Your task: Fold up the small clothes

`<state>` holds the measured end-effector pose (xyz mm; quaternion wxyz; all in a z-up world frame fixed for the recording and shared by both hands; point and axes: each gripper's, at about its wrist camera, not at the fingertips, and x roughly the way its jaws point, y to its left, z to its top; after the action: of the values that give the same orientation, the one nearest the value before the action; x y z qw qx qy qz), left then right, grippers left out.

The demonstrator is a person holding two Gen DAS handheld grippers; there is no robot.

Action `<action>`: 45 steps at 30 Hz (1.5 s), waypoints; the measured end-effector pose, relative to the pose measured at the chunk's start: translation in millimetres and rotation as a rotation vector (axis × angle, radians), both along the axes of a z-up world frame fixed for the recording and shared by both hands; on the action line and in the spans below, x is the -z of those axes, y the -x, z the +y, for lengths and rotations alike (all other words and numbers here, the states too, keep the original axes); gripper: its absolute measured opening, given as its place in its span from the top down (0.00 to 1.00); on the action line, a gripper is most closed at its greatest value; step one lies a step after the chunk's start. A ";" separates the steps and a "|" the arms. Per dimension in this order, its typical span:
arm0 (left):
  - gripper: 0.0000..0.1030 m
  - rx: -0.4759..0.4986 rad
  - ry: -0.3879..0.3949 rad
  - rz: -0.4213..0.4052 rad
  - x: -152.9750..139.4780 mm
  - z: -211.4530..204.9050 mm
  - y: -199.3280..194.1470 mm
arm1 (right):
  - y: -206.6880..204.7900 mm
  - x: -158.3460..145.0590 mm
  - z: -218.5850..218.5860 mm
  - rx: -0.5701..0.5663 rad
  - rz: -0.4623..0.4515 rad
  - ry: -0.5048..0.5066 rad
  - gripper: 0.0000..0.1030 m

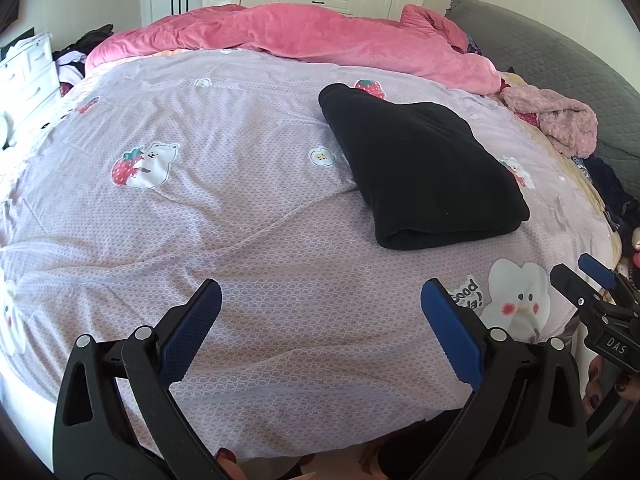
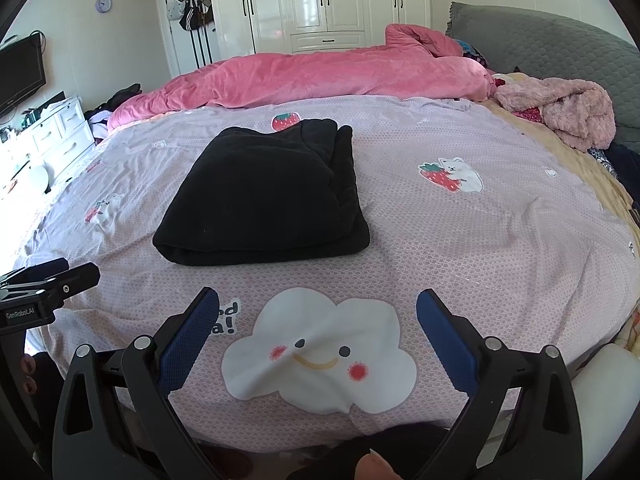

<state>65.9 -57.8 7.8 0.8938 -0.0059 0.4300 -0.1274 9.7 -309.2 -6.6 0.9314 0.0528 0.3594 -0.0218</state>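
A black garment [image 1: 420,168] [image 2: 264,196] lies folded into a thick rectangle on the lilac printed bed sheet [image 1: 240,220] [image 2: 460,240]. My left gripper [image 1: 320,300] hovers open over the sheet near the bed's front edge, well short of the garment, with nothing between its blue pads. My right gripper [image 2: 318,308] is open too, above a white cloud print [image 2: 320,356], with the garment just beyond it. The right gripper's tip [image 1: 584,280] shows at the right edge of the left wrist view; the left gripper's tip [image 2: 48,280] shows at the left edge of the right wrist view.
A pink duvet [image 1: 300,36] [image 2: 320,76] is bunched along the far side of the bed. A fluffy pink garment [image 1: 560,120] [image 2: 560,112] and dark clothes lie by the grey headboard [image 2: 552,44]. White drawers [image 2: 60,128] stand left; wardrobes [image 2: 320,4] stand behind.
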 end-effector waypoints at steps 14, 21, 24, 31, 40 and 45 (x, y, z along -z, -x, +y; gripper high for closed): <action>0.09 -0.023 -0.023 -0.003 -0.2 3.1 -0.2 | -0.2 1.0 0.6 0.004 0.005 0.000 0.04; 0.09 -0.033 -0.040 -0.012 -0.7 5.6 0.6 | 1.6 1.5 -2.1 0.037 0.004 0.004 0.04; 0.09 -0.040 -0.016 0.000 -0.2 10.2 0.0 | 5.7 1.1 -13.5 0.134 -0.001 0.023 0.04; 0.09 -0.168 0.081 0.023 3.6 73.6 -14.0 | 57.9 13.5 -111.8 0.606 0.015 -0.013 0.04; 0.09 -0.582 -0.105 -0.013 -2.9 258.1 -90.4 | 194.1 71.7 -300.6 1.256 0.186 -0.039 0.04; 0.09 -0.767 -0.150 0.010 -2.2 354.7 -140.2 | 237.2 105.6 -359.1 1.402 0.208 -0.083 0.04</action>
<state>206.2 296.9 10.0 0.8723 -0.1014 0.4092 0.2477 -227.5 -668.3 -112.2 0.6561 0.3047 0.3282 -0.6075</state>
